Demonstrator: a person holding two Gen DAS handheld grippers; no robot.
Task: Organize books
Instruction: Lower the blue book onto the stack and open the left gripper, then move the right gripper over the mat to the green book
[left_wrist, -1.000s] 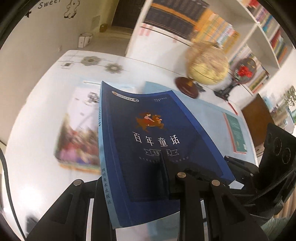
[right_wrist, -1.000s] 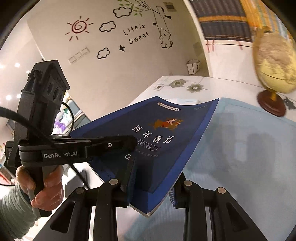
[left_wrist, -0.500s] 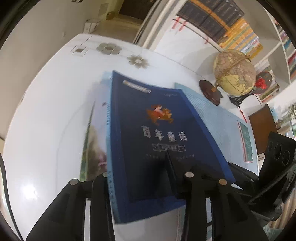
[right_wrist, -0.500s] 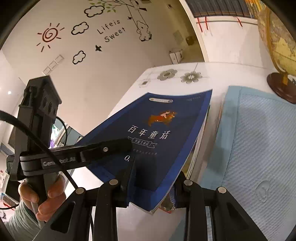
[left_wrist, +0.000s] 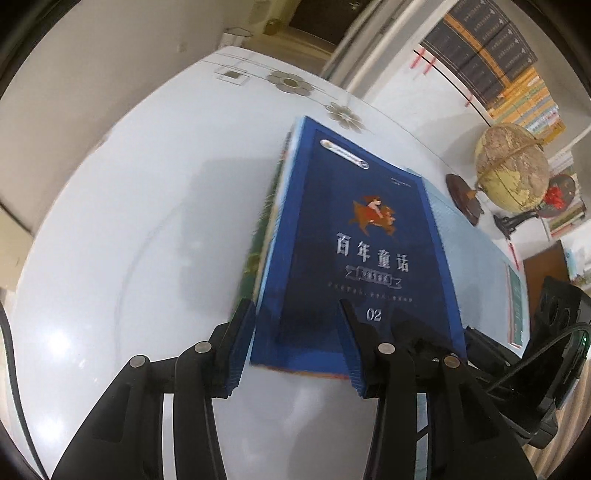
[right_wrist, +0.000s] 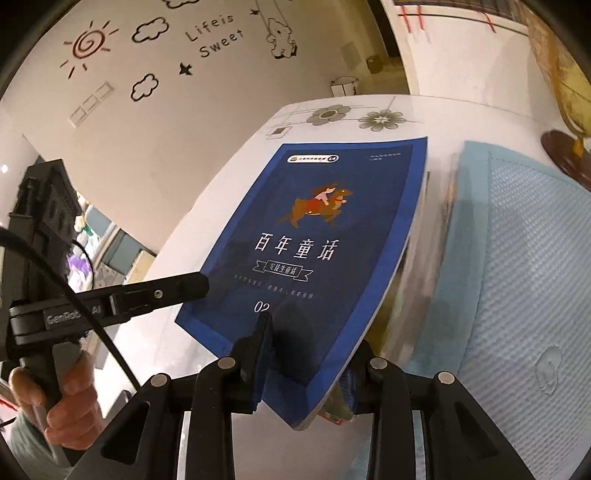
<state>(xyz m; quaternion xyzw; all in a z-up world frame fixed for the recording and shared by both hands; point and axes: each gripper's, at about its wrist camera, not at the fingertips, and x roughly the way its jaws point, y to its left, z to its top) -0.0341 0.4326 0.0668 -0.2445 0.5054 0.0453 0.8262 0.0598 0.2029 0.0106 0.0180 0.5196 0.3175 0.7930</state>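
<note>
The left claw has just been opening. Its two fingers now stand spread, with the near spine corner of the blue book between them. One finger is just beside the spine and the other lies over the cover, with no clamping that I can see. The right claw has also just been opening, though less far. The book's other near corner sits between its jaws, one finger on the cover and the other underneath. I cannot tell whether the pads press on it.

A second ago the blue book hung tilted above the desk, pinched at both corners. Now it lies nearly flat on top of a colourful book, whose green edge shows just past the spine. The two books line up roughly, the upper one covering most of the lower. As I judge it, the placing step is nearly done: the stack is made, and what remains is to let go fully and draw both claws back without dragging the top book askew.

Both claws have come down and point steeply at the desk, side by side at the book's near edge. In the right wrist view a hand grips the left claw's handle. A pale blue mat lies just beside the stack, and a globe stands well beyond.
</note>
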